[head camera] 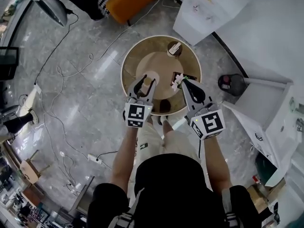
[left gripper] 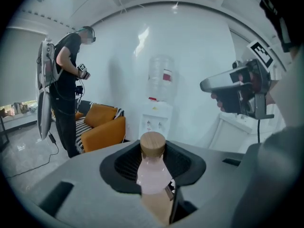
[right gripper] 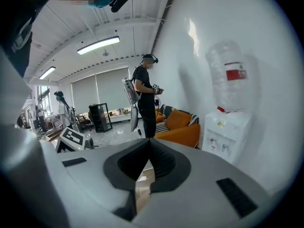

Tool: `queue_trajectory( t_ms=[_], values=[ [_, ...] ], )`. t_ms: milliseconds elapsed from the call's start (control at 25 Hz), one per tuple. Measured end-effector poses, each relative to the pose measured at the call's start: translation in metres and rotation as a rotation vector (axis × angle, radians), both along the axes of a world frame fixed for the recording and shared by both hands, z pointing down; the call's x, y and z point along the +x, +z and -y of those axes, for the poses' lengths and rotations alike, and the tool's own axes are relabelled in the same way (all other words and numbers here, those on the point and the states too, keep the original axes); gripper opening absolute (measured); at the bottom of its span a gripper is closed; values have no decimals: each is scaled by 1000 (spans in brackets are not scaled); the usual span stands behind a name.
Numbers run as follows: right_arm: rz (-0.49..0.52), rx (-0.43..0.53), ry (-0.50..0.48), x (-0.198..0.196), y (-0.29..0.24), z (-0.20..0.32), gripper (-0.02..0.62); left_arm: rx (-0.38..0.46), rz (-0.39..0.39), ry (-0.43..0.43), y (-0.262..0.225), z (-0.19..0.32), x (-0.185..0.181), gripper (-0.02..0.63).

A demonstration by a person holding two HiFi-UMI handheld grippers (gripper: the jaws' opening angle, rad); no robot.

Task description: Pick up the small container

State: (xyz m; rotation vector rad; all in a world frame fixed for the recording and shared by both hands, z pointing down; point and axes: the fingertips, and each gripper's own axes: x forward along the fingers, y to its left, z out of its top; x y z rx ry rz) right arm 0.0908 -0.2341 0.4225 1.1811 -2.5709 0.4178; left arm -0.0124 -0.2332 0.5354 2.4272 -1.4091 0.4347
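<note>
Small container (left gripper: 153, 172) first: which way does it lie from the fingers?" asks one.

"Right between them," says the other. "The left gripper (head camera: 146, 83) has its fingers (left gripper: 187, 163) pinching the pale body from both sides. The long axis stands upright in the left gripper view, with the wooden cap on top near the fingertips."

"Is it on the surface?"

"No. From the head view it hangs over the round surface (head camera: 137, 56), and the left gripper view shows only the room behind it (so I judge it lifted clear). The pick-up looks as good as done. What matters now is keeping it upright in that pinch."

"And the other hand?"

"The right gripper (right gripper: 149, 144) is just beside it on the right, apart from it. Its fingers (right gripper: 166, 164) are pressed together at the tips with nothing between them. The left is plainly the nearer one, since it holds the thing."

"Counts?"

"Two grippers and one container in the grip. On the surface there is one pale thing with a brown end (head camera: 174, 48), perhaps a second container, though I cannot tell. There is also one dark square thing (head camera: 179, 76) with white and green bits."
</note>
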Motion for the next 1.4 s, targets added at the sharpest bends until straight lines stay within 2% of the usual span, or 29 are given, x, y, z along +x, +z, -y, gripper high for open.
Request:
queue_trajectory(
  t_ms=[240, 480, 720, 1000, 1400],
  values=[
    [39, 67, 9, 5, -42, -2, 3, 72, 0, -7, -76, -9, 3, 141],
    [73, 123, -22, 0, -82, -10, 3, 80, -26, -5, -141, -22, 3, 141],
    [80, 174, -58, -9, -112, -17, 3, 121, -48, -10, -194, -30, 5, 142],
    [97, 184, -77, -14, -127, -29, 3, 143, -59, -15, -220, -42, 6, 141],
    [101, 179, -98, -23, -130, -47, 3, 148, -62, -37, -225, -75, -2, 142]
  ],
)
